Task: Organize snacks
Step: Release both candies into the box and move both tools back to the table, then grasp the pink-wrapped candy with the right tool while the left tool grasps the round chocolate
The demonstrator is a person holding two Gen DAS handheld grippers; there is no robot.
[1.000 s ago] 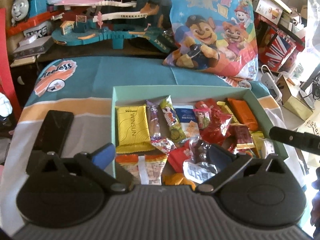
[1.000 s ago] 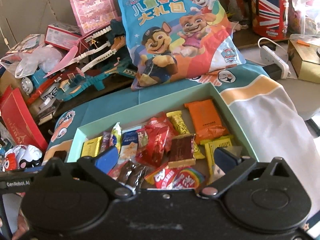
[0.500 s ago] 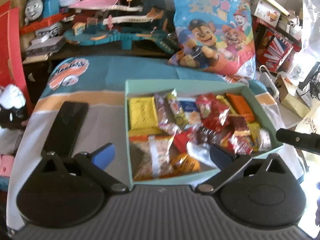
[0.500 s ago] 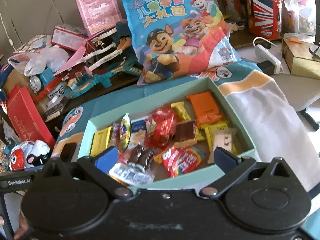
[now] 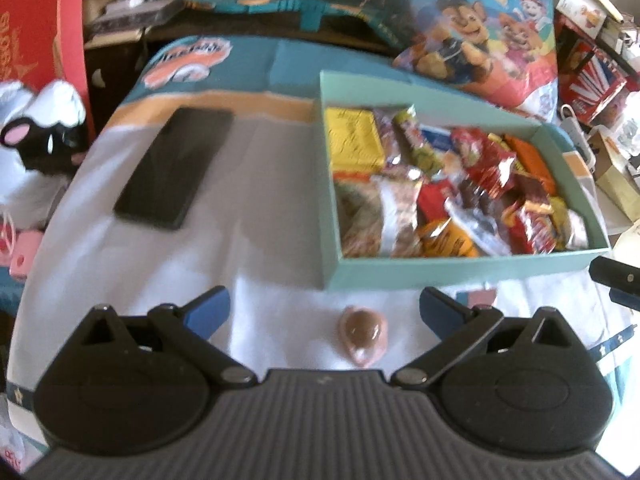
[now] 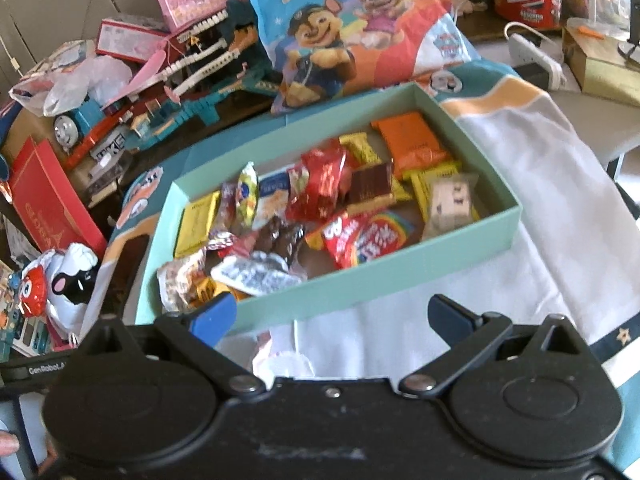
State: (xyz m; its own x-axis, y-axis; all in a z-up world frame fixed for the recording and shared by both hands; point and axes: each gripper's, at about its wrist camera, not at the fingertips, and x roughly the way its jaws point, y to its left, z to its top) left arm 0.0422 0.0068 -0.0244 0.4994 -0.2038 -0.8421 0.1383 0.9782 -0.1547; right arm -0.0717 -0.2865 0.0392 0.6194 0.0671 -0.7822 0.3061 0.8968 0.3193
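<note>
A mint-green box [image 5: 440, 270] [image 6: 400, 276] full of several wrapped snacks sits on the cloth-covered table. A small pink-wrapped chocolate snack [image 5: 362, 336] lies on the cloth just in front of the box, between the fingers of my left gripper [image 5: 324, 312], which is open and holds nothing. In the right wrist view the same pink wrapper [image 6: 282, 350] shows low between the fingers of my right gripper [image 6: 334, 318], open and empty, pulled back from the box's near wall.
A black phone [image 5: 174, 168] lies on the cloth left of the box. A large cartoon snack bag [image 6: 352, 28] leans behind it. Toys, a red box [image 6: 48, 200] and a plush [image 5: 36, 136] crowd the left; boxes and a power strip [image 6: 532, 52] sit right.
Both grippers have pulled back toward me from over the box; its near wall and the cloth in front are now visible, with the pink-wrapped snack appearing there.
</note>
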